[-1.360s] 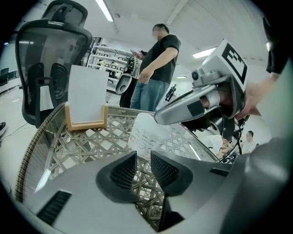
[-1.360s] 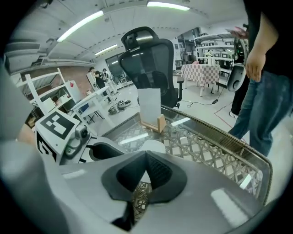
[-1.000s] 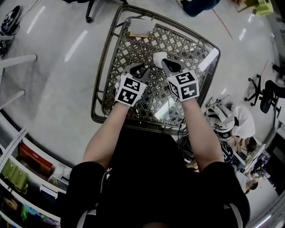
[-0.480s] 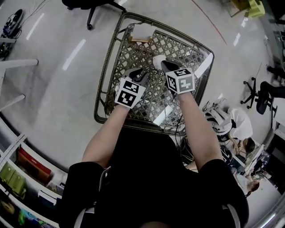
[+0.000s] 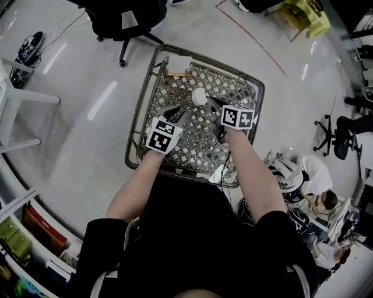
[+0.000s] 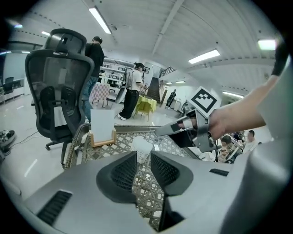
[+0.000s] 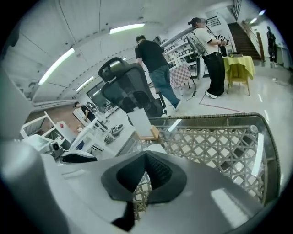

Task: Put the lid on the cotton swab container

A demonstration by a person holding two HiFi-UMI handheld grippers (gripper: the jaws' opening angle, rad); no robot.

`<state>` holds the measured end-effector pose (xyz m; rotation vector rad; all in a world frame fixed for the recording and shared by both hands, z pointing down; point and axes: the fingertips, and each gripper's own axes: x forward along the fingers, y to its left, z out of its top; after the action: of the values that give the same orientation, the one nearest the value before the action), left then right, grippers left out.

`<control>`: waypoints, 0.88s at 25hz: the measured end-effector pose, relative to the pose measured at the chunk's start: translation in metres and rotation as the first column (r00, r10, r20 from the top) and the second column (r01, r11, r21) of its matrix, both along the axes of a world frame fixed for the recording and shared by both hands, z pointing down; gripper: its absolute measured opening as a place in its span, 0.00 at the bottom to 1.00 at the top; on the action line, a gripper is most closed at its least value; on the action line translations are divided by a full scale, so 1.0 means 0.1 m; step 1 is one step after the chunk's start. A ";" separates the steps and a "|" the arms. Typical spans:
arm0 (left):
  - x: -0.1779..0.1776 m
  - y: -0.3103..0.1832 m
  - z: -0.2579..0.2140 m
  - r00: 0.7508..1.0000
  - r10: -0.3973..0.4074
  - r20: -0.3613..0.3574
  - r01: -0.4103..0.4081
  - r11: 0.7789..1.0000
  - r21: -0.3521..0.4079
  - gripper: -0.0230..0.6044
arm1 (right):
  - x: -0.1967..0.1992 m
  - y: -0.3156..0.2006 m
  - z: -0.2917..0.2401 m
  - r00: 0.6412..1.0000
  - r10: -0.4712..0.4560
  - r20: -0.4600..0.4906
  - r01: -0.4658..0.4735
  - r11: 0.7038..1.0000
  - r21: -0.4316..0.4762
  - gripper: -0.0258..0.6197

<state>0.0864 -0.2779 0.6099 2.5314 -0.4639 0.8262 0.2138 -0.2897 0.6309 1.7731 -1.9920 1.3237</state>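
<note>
A small white round cotton swab container (image 5: 199, 96) stands on the woven table top (image 5: 192, 145). Whether its lid is on I cannot tell. My right gripper (image 5: 211, 105) is just right of it, jaws shut with nothing seen between them (image 7: 146, 157); the white container (image 7: 154, 148) peeks out behind their tips. My left gripper (image 5: 177, 113) hovers lower left of the container, a little apart. Its jaws (image 6: 143, 160) stand a narrow gap apart and hold nothing, with the container (image 6: 142, 146) straight ahead and the right gripper (image 6: 183, 130) beside it.
A white card in a wooden holder (image 5: 178, 65) stands at the table's far edge. A raised wicker rim (image 5: 135, 125) runs round the table. A black office chair (image 5: 125, 17) sits beyond it. People stand further back (image 7: 155, 68); another sits at the lower right (image 5: 312, 174).
The head view has pulled back, so the table looks smaller and more floor shows. Both grippers stay by the white container, the right one still close beside it.
</note>
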 end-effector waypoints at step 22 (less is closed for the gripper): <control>-0.09 1.03 -1.20 0.988 -0.154 0.023 0.150 0.982 0.118 0.13 | 0.17 1.34 -1.70 0.985 -0.028 0.168 -0.051 0.892 0.449 0.06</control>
<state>0.0776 -0.1746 0.4895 2.5521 -0.7260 0.8042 0.2305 -0.1561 0.4612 1.9054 -2.5598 1.1067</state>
